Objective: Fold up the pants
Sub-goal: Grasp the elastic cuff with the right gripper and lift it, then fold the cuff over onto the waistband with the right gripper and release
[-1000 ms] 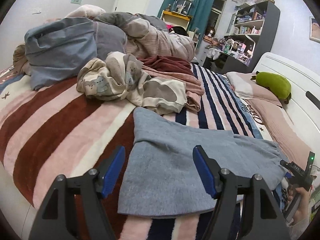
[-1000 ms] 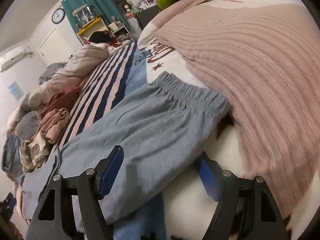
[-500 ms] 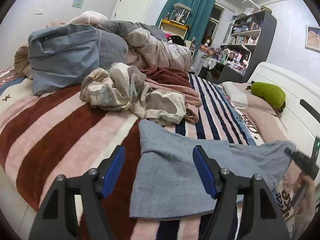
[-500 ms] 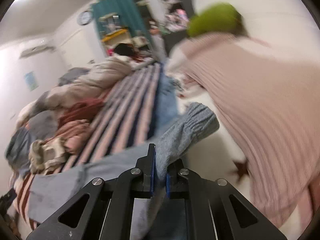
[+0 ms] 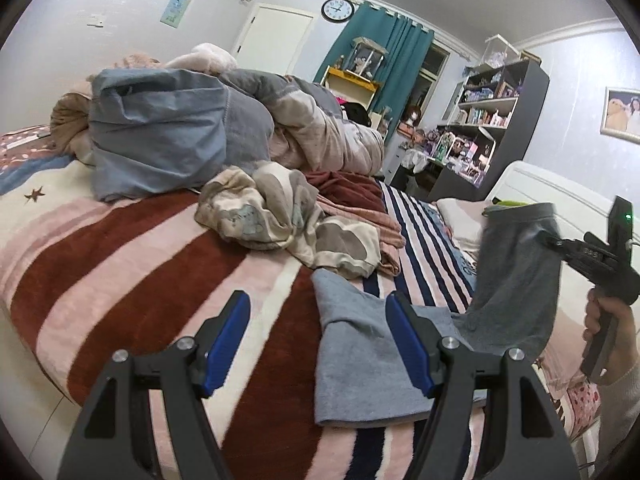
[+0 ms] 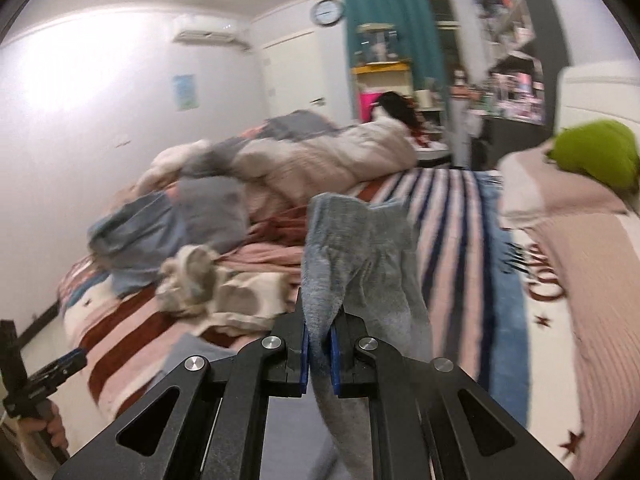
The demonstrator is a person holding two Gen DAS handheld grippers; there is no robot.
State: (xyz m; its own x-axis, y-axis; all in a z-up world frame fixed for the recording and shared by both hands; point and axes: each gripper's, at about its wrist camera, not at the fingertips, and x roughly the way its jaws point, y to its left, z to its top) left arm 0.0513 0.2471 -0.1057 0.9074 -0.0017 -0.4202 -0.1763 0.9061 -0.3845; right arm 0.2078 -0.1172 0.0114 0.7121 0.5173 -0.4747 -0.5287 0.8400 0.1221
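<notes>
A striped bed (image 5: 132, 264) in pink, dark red and navy filled most of both views. At its far side lay a heap of bedding (image 5: 172, 140), blue-grey at the left and pinkish toward the right, and just in front of that sat a crumpled cream cloth (image 5: 280, 216) with grey patches, resting against a dark red blanket (image 5: 348, 188). A dark shelf unit (image 5: 492, 120) stood against the far right wall beside a teal curtain (image 5: 380, 56), with a wall clock (image 5: 337, 9) to the curtain's left. The grey pants (image 5: 360, 348) lay on the near part of the bed; their near end was flat on the stripes while the right end rose off the bed in a hanging fold. A green cushion (image 6: 596, 152) sat on a pink pillow at the right of the right wrist view. The right gripper (image 6: 319, 340) had its blue pads pressed together on the gathered fabric of the pants, which stood up above the tips and hung down below them; in the left wrist view it (image 5: 550, 240) appeared at the right edge, holding that raised end. The left gripper (image 5: 318, 340) hung low over the near end of the pants with its fingers (image 5: 228, 340) spread wide and nothing between them, the right finger over the grey fabric and the left over the stripes.
</notes>
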